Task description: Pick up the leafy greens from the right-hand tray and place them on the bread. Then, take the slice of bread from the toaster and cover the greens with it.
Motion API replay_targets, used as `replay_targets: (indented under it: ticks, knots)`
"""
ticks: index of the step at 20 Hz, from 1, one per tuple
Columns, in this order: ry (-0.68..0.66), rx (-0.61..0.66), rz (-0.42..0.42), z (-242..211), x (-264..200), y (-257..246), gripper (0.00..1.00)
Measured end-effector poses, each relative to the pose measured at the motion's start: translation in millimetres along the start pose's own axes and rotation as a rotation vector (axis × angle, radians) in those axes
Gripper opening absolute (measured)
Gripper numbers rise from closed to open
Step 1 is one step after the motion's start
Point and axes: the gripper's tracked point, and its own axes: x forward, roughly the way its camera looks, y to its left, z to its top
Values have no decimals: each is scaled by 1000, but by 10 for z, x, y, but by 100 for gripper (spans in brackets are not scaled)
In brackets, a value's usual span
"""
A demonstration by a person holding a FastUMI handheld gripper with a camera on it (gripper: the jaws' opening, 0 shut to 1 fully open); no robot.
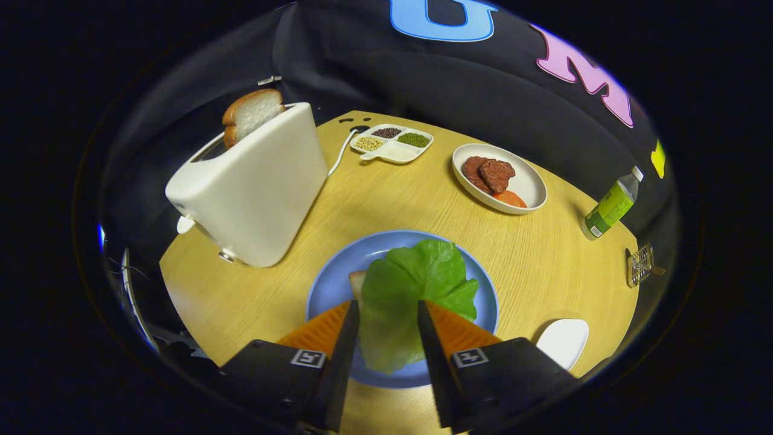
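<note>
A green lettuce leaf [416, 284] lies spread over a slice of bread [357, 283] on the blue plate [329, 290]; only a corner of that bread shows at the leaf's left edge. My gripper [388, 305] hangs just above the plate, open, with its fingers standing either side of the leaf's near half without pressing on it. Beyond the plate to the left stands a white toaster [253, 181], and a second slice of bread [250, 115] sticks up out of its slot.
On the round wooden table [543, 266], a small white tray [564, 341] sits right of the blue plate. Farther back are a white plate [531, 181] with meat patties, a divided dish [395, 154] of beans, a green bottle [610, 205] and a small clear object [641, 264] near the right edge.
</note>
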Motion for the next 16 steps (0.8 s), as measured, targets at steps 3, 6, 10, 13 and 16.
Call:
replay_targets:
  ticks: [3, 6, 10, 13, 16]
  knots:
    - [-80, -25, 21, 356, -229, 90, 90]
    - [-181, -41, 52, 820, -469, 281, 100]
    - [-273, -27, 105, 1400, -681, 599, 100]
    - [-308, -36, 142, 1738, -661, 867, 100]
    - [-312, -58, 171, 1926, -553, 1138, 100]
